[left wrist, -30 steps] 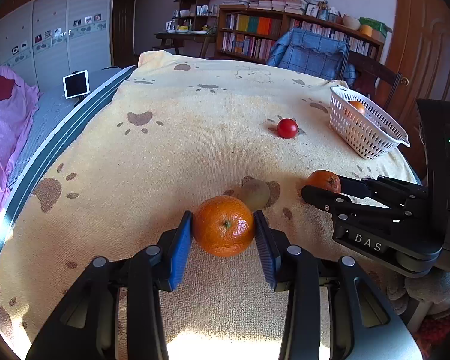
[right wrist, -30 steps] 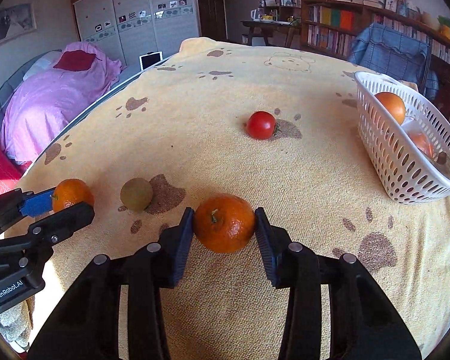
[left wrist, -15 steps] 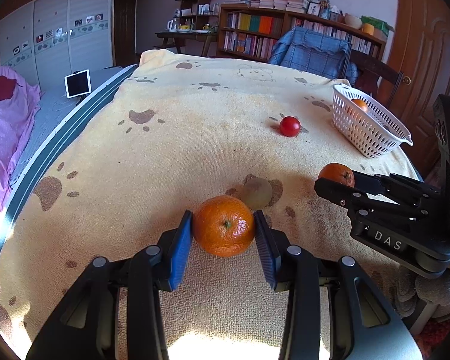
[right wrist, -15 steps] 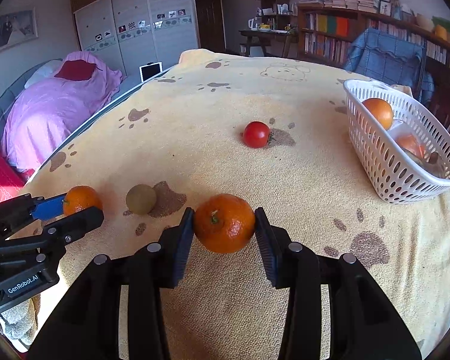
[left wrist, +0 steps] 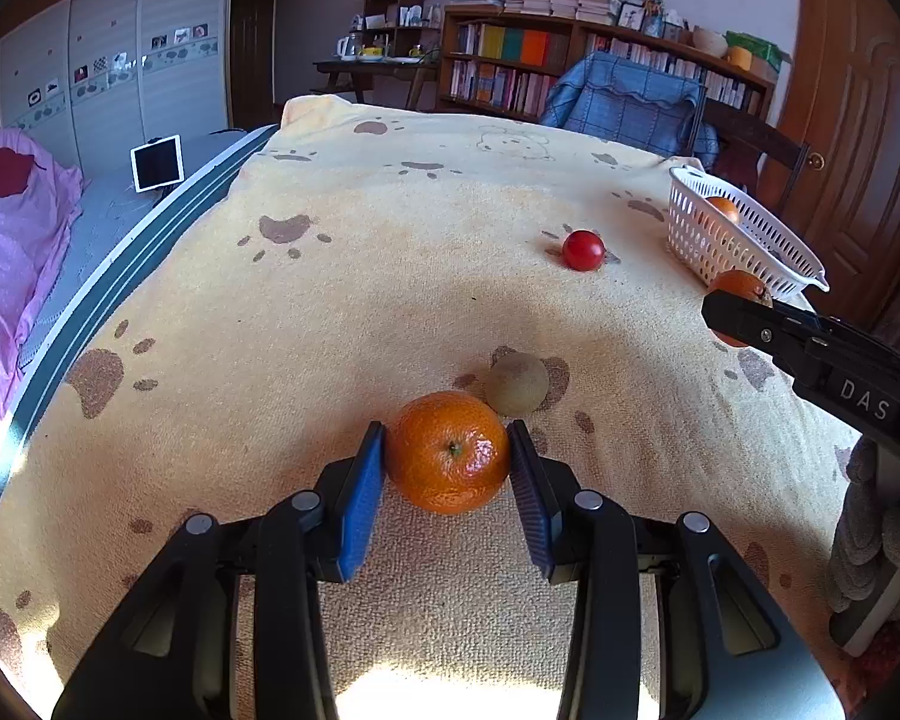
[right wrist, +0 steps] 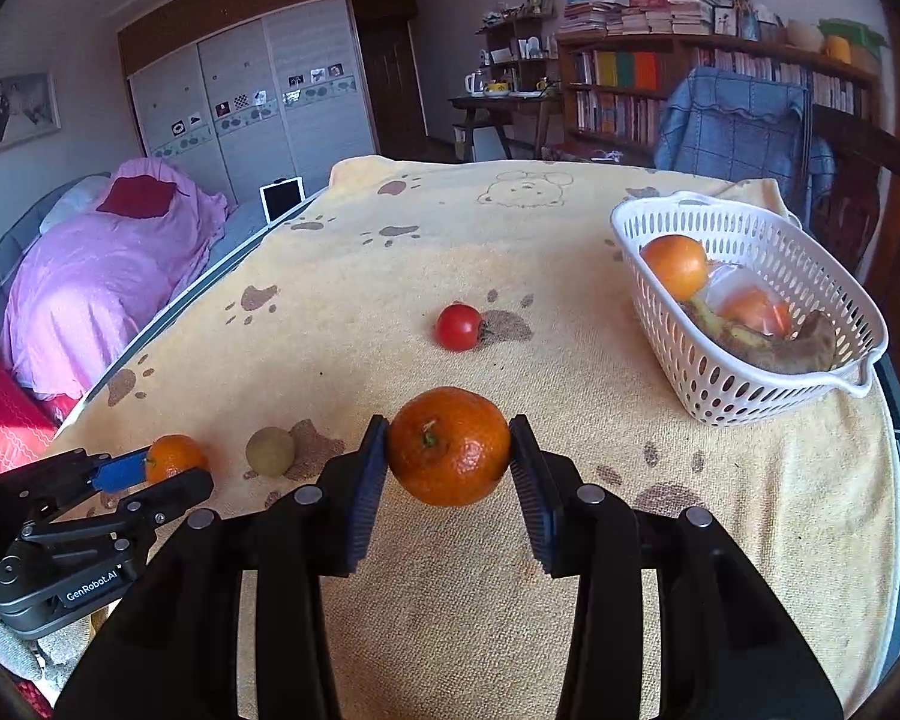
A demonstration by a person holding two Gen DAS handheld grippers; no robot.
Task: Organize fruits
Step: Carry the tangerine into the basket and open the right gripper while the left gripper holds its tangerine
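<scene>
Right gripper point(right wrist: 449, 456) has risen and swung toward white basket point(right wrist: 750, 387) near bench's far right edge since a second ago; carry under way, drop next. Its jaws clenched on orange point(right wrist: 448, 446), fruit centred between pads, clear of cloth. Left gripper point(left wrist: 447, 465) barely moved, jaws grasping second orange point(left wrist: 448, 451) low over near edge. Kiwi point(left wrist: 517, 384) just beyond; tomato point(left wrist: 583, 250) mid-bench, both loose.
</scene>
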